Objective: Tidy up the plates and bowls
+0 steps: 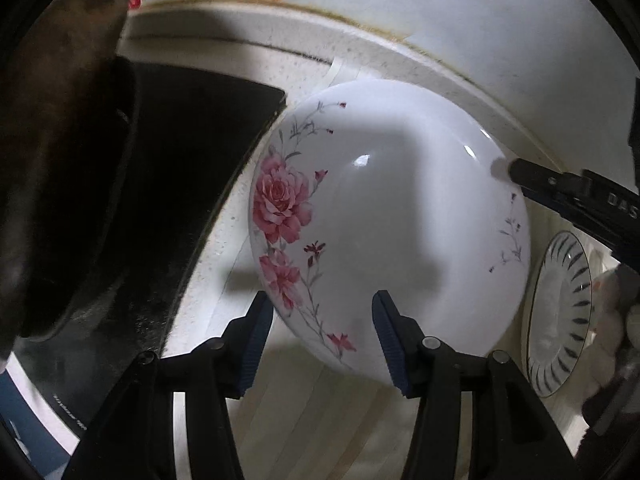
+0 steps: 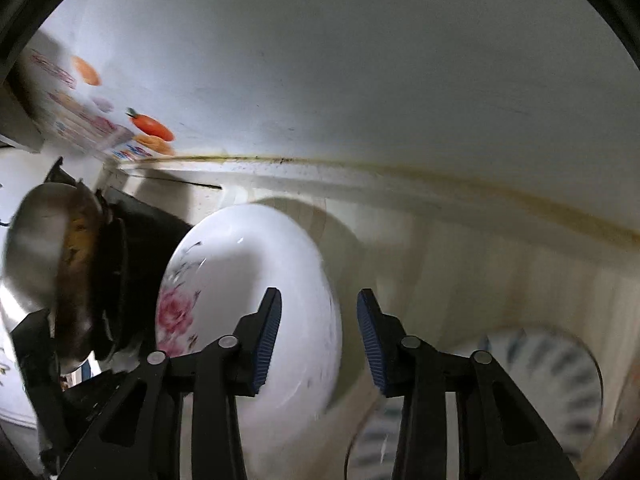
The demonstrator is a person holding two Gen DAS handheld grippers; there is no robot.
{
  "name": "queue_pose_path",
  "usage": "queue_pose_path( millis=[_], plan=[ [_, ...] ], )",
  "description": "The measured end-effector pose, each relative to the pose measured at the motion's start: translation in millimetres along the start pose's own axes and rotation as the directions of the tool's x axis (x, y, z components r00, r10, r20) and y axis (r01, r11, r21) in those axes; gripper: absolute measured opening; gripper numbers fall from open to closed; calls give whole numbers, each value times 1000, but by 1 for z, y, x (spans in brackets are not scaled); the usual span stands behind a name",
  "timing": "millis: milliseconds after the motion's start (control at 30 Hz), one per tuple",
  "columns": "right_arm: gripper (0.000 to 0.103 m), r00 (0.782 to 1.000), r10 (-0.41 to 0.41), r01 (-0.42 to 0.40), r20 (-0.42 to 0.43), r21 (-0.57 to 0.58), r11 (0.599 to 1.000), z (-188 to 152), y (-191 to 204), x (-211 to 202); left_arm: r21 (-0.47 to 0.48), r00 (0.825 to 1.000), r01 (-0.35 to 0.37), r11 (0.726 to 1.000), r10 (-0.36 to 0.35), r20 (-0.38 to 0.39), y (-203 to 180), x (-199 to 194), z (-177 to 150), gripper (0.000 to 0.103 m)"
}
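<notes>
While both of my wrist views face the same white rose-patterned bowl (image 1: 392, 220), neither claw has hold of it. My left gripper (image 1: 322, 344) points at the bowl's near rim with its jaws spread wide, the rim's edge lying between the blue pads (image 1: 256, 344) without contact I can confirm. My right gripper (image 2: 319, 340) is also wide open and empty; in the left view its tip reaches in from the right toward the bowl's far rim, though I cannot tell whether it touches. The bowl sits on the pale countertop (image 1: 320, 420), beside a dark stove top (image 1: 192, 152). A striped-rim plate (image 1: 560, 312) lies just to the bowl's right. A steel pot (image 2: 48, 264) stands on the stove.
</notes>
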State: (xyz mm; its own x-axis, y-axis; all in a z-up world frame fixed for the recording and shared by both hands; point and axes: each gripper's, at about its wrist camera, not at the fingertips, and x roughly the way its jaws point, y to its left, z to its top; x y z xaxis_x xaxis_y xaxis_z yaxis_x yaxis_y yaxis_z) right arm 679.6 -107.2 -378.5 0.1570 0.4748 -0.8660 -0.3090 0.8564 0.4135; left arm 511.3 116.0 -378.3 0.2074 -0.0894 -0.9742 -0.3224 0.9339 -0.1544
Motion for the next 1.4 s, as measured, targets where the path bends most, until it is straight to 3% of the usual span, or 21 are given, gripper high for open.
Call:
queue_pose_path(
  millis=[100, 167, 233, 533, 967, 1167, 1400],
  plan=[
    [35, 999, 10, -11, -34, -1, 1000, 9, -5, 20, -20, 1000, 13, 1000, -14, -21, 1, 12, 6, 48],
    [22, 998, 17, -18, -57, -9, 1000, 10, -8, 30, -26, 1000, 17, 1000, -17, -16, 2, 16, 8, 48],
    [19, 998, 8, -9, -68, -24, 1000, 12, -8, 40, -30, 1000, 23, 999, -23, 4, 3, 16, 10, 47],
    [15, 999, 26, -27, -22, -44, 999, 5, -7, 31, 15, 998, 10, 1000, -10, 59, -5, -8, 0, 43],
    [15, 996, 27, -26, 83, -14, 1000, -40, -14, -72, 165, 988, 69, 984, -90, 123, -56, -81, -25, 43],
    [15, 989, 26, -30, 149, 28, 999, -91, -26, -138, 253, 983, 94, 963, -131, 132, -77, -113, -53, 43],
    [15, 981, -6, -14, 192, 101, 995, -169, -44, -199, 363, 980, 118, 924, -167, 107, -107, -121, -90, 43]
  ],
)
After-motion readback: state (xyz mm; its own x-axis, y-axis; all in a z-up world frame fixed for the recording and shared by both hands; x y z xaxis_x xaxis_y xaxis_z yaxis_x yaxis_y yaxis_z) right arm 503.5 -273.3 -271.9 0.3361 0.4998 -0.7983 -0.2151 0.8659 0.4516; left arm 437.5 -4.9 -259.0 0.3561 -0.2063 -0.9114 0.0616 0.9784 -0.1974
